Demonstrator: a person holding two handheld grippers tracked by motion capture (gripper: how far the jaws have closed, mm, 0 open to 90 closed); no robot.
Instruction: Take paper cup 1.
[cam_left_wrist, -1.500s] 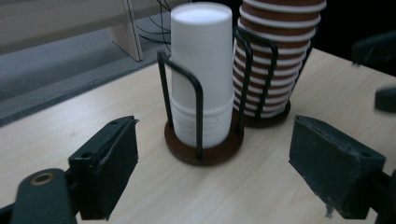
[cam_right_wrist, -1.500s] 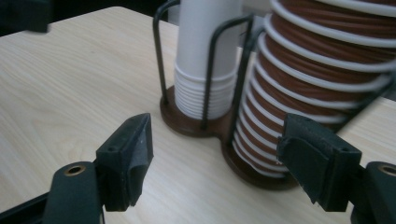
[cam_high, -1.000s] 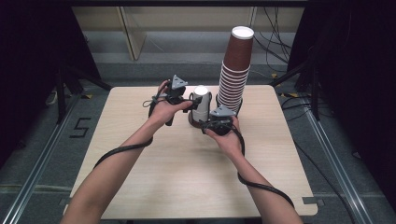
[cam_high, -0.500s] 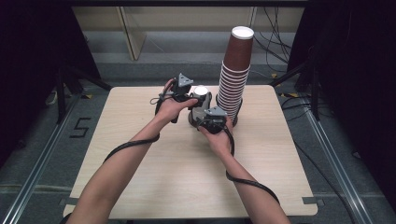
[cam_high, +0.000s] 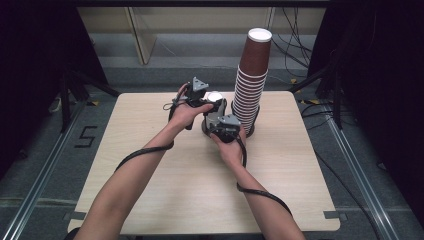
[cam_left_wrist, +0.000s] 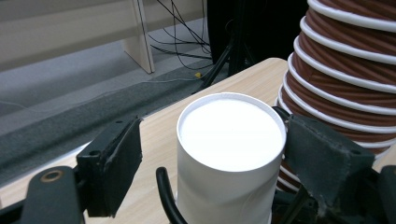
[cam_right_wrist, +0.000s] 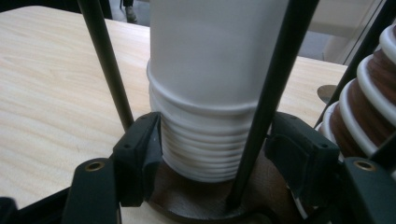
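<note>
A stack of upside-down white cups (cam_high: 215, 96) stands in a holder of black rods (cam_right_wrist: 107, 70) on a dark round base (cam_right_wrist: 187, 200), at the table's far middle. My left gripper (cam_left_wrist: 215, 140) is open around the top white cup (cam_left_wrist: 231, 135). Its right jaw touches the cup's edge, while its left jaw stands clear. My right gripper (cam_right_wrist: 212, 140) is lower and closed on the ribbed rims of the white stack (cam_right_wrist: 205, 149), just above the base. In the high view the left gripper (cam_high: 212, 99) sits over the right gripper (cam_high: 214, 121).
A tall tower of upside-down brown cups (cam_high: 250, 85) rises right beside the holder, close to the right jaws (cam_left_wrist: 345, 56) (cam_right_wrist: 369, 102). The light wooden table (cam_high: 150, 175) has bare surface in front and to the left. Cables trail from both grippers along the forearms.
Both hands have moved forward to the white stack. The left gripper has come over its top and the right gripper has closed in at its lower rims.
</note>
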